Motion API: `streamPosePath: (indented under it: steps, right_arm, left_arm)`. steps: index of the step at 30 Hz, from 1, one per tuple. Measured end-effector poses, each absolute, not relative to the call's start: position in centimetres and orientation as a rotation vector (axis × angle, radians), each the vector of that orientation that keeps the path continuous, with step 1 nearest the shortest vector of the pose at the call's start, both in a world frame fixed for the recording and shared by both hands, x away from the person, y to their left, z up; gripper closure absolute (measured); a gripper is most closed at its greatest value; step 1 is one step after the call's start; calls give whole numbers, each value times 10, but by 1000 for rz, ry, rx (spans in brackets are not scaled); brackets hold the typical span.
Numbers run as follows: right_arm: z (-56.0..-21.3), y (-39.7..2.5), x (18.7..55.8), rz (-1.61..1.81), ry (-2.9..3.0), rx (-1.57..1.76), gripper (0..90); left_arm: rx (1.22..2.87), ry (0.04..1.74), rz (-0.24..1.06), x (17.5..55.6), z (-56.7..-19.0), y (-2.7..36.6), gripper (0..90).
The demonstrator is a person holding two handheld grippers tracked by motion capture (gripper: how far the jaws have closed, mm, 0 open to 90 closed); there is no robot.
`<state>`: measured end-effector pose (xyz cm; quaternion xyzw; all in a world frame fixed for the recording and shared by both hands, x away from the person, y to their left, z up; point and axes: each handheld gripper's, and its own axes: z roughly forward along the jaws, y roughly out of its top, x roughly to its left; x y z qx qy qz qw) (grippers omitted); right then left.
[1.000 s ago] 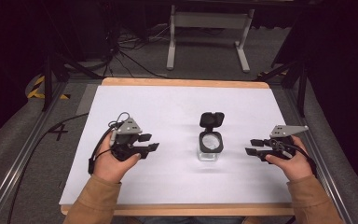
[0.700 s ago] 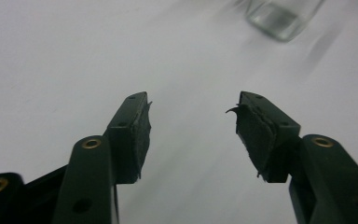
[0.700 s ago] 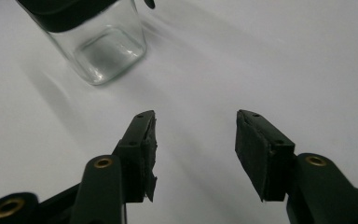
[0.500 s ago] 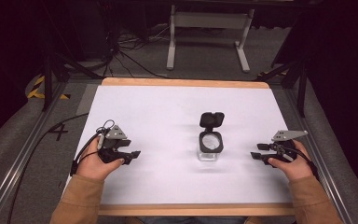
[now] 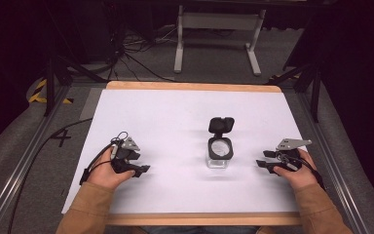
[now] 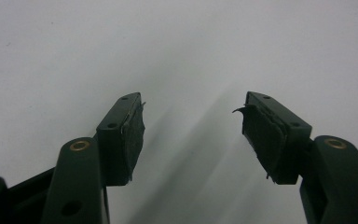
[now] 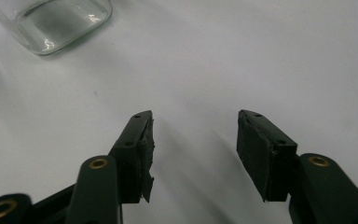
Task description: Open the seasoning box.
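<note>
Jar's open, both tools empty, so it looks like either the very start or the very end of things

The little glass jar point(image 5: 219, 155) sits right of the table's point(image 5: 175, 112) middle with its black flip lid point(image 5: 221, 125) swung up and back, and as far as I can tell there's nothing inside it. The left tool point(image 5: 137, 170) is parked well off to the jar's left, jaws spread apart over bare white table. The right tool point(image 5: 264, 165) is near the jar on the other side, jaws also apart and gripping nothing; its own camera just catches the jar point(image 7: 51, 21) at the top corner. My guess: the lid part is done, and whatever goes in or comes next hasn't happened. No brand, label or lettering readable on the jar or the tools.
</note>
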<state>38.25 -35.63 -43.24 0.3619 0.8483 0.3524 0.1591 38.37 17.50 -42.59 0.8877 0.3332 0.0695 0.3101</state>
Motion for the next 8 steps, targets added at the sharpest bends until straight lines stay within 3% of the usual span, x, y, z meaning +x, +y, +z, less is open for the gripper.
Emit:
streamPosePath:
  steps: [8]
  right_arm:
    - [-433,-348,387,1016,2433,1012,459]
  left_arm:
    - [2334,889,193,380,-427,177,377]
